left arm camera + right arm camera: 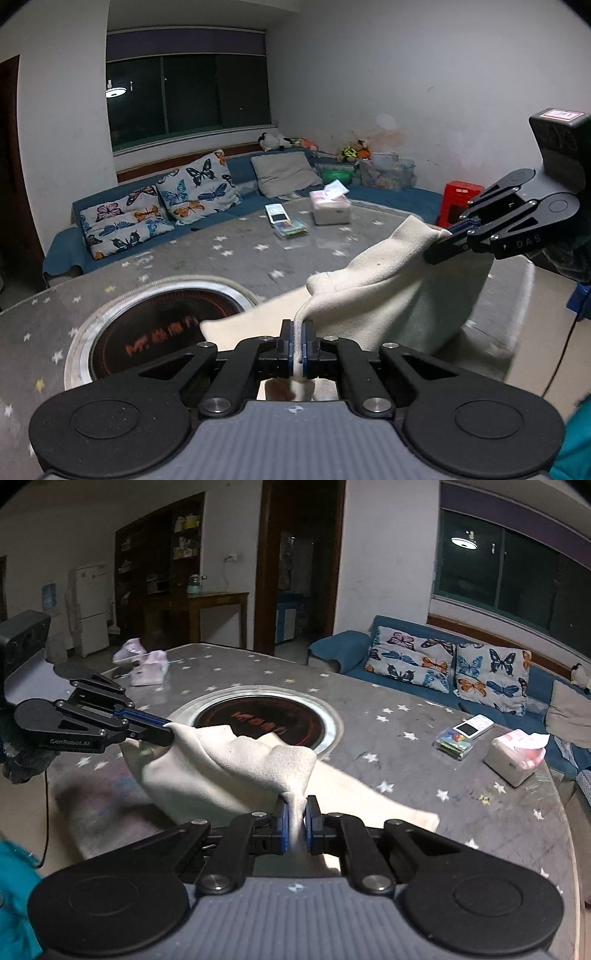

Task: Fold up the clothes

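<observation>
Through your left wrist camera, your left gripper is pinching a fold of the cream garment between closed jaws, right at its fingertips. Your right gripper is clamping another corner, lifted above the grey star-patterned table. Only this view is showing the red stool past the table's far edge. The tissue box is sitting well apart from the cloth.

Through your right wrist camera, your right gripper is squeezing the cream garment, which is draping over the rim of the round inset burner. Your left gripper is holding the opposite corner. Only here are the pink clothes showing, across the table and well apart.
</observation>
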Tool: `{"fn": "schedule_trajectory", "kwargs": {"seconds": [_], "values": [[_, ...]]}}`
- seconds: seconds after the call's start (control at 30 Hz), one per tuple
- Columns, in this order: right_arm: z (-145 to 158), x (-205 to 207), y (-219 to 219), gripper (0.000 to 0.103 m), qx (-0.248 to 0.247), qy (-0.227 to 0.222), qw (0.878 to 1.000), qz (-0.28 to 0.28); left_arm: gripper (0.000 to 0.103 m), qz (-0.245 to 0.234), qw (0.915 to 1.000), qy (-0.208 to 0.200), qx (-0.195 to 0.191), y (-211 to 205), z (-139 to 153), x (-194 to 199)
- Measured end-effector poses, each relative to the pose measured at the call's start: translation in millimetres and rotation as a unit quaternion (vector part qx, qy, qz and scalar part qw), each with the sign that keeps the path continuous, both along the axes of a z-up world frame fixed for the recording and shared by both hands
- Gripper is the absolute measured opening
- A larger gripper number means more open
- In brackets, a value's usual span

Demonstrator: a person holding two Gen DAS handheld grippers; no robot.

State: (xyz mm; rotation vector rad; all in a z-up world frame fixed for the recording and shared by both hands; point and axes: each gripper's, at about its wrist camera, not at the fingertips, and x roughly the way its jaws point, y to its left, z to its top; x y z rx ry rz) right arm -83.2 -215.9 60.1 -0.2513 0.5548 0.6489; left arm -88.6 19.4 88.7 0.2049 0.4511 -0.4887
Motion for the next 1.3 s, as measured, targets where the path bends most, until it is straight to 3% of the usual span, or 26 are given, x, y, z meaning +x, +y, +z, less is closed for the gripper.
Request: {"fn": "schedule_trajectory", "kwargs": {"seconds": [0.33,0.6,0.7,0.9,1.0,1.3], "values": [[-17,88,8,0.008,-0.012,0.016,1.000,-0.021,0.004,0.026,0.9993,0.014,0.021,-9,-14,88],[-51,143,15,0.008,-0.008,0.051,0.997,-0.052,0.004,0.050,0.9972,0.036,0.043,-19,-43,141],[-68,156,14,0.009,-0.004,0.070,0.995,-0.075,0.004,0.060,0.9960,0.045,0.047,-21,-53,150],[-92,171,10,0.020,-0.005,0.093,0.989,-0.112,0.006,0.068,0.9938,0.067,0.056,-25,-68,161],[-89,169,7,0.027,-0.002,0.091,0.989,-0.119,0.010,0.072,0.9931,0.070,0.059,-25,-69,163],[-65,163,13,0.028,0.029,0.077,0.991,-0.102,0.014,0.063,0.9956,0.056,0.041,-28,-49,155]]}}
